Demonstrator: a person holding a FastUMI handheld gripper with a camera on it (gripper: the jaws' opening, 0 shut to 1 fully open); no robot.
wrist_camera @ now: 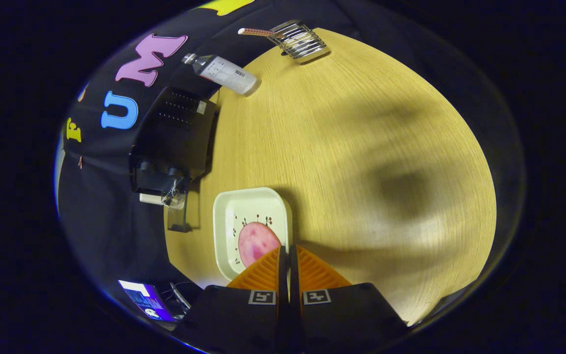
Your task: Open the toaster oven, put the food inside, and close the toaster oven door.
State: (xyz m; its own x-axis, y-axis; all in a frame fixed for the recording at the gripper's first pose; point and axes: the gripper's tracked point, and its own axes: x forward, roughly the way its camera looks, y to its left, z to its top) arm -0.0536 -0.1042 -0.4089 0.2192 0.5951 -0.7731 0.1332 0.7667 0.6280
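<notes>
Gripper [289,253] closed above square plate [229,206].

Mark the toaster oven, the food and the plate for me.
toaster oven [175,132], gripper view, its dark top
food [256,241], gripper view, middle of the pink slice
plate [224,216], gripper view, bare pale rim

Pale wood-grain tabletop [361,147], matt, fine lines running across it. Toaster oven [175,137]: dark casing, dull sheen, rows of small vent holes on top. Square plate [226,216]: smooth, glossy, cream, small printed sprigs. Slice of food [256,241] on the plate: pink, soft-looking, mottled. Wire rack [300,39]: bright polished metal, with a ridged handle. Bottle [224,73]: clear plastic, paper-like label. Gripper [285,253]: ribbed, rubbery-looking pads [263,270] on jaws pressed together, matt body behind with printed square markers.
</notes>
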